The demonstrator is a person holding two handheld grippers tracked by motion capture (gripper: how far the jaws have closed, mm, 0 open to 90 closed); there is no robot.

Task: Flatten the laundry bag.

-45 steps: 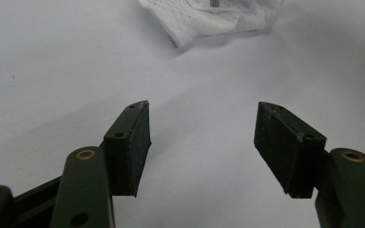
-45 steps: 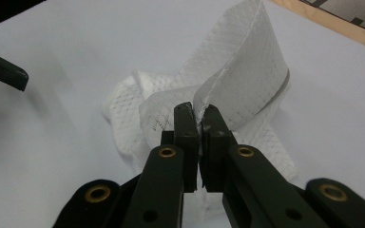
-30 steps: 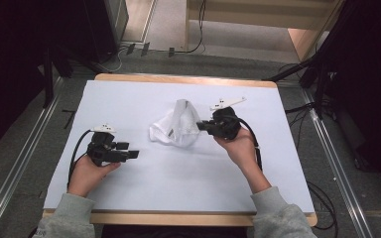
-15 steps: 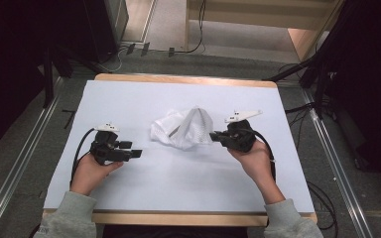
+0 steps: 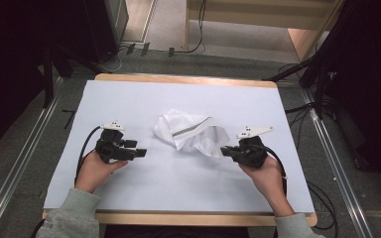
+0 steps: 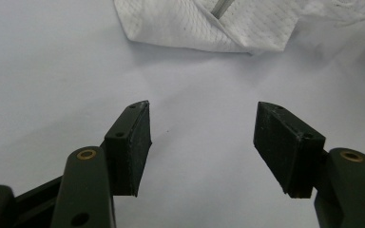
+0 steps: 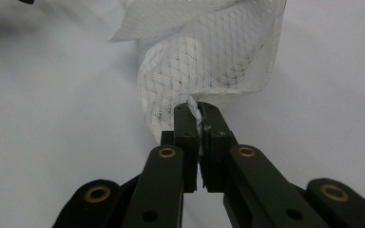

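Right tongs are clamped on a corner of the white mesh bag, crumpled mid-tabletop, probably to drag it flat. Left tongs sit apart, nothing between them, waiting nearby.

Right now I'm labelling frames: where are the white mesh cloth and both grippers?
white mesh cloth (image 5: 191, 131), high view, its crumpled middle.
right gripper (image 7: 199, 114), right gripper view, shut jaw tips pinching cloth.
left gripper (image 6: 202, 142), left gripper view, gap between open jaws.

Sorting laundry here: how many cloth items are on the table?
1: a white mesh cloth crumpled mid-table, one edge pinched by the right gripper.
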